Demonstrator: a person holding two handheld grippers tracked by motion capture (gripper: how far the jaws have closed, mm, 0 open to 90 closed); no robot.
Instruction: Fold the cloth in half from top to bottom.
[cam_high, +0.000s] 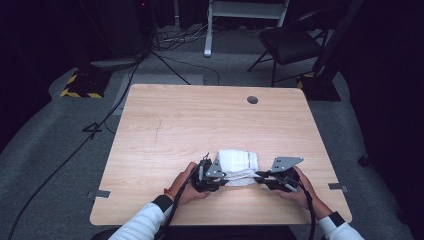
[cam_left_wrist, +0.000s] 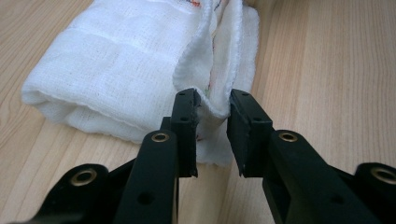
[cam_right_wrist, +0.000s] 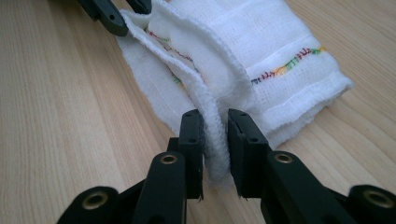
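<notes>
A folded white gauze cloth (cam_high: 239, 165) with a line of rainbow-coloured stitching lies on the pale wooden surface (cam_high: 200, 120), near the edge closest to the person and a little right of the middle. The person's two hands come in from below in white sleeves, one at each end of the cloth's near side.

The left gripper (cam_left_wrist: 212, 114) sits at the cloth's left end. In the left gripper view a raised, hemmed fold of the cloth stands between its two black jaws; the left jaw lies against the fold, while a sliver of gap shows beside the right jaw, so the pads are not squeezing it.

The right gripper (cam_right_wrist: 215, 135) is at the cloth's right end. In the right gripper view the thick hemmed edge runs up between its jaws, which stand slightly apart with the fabric loosely filling the gap between them rather than being pinched flat. Farther off in that view, the tips of the left gripper meet the same lifted edge.

The rest of the cloth rests flat on the surface, its layers stacked. A small round grey grommet (cam_high: 252, 99) sits in the surface toward the far right corner. Beyond the surface a dark folding chair (cam_high: 290, 45) stands on grey carpet.
</notes>
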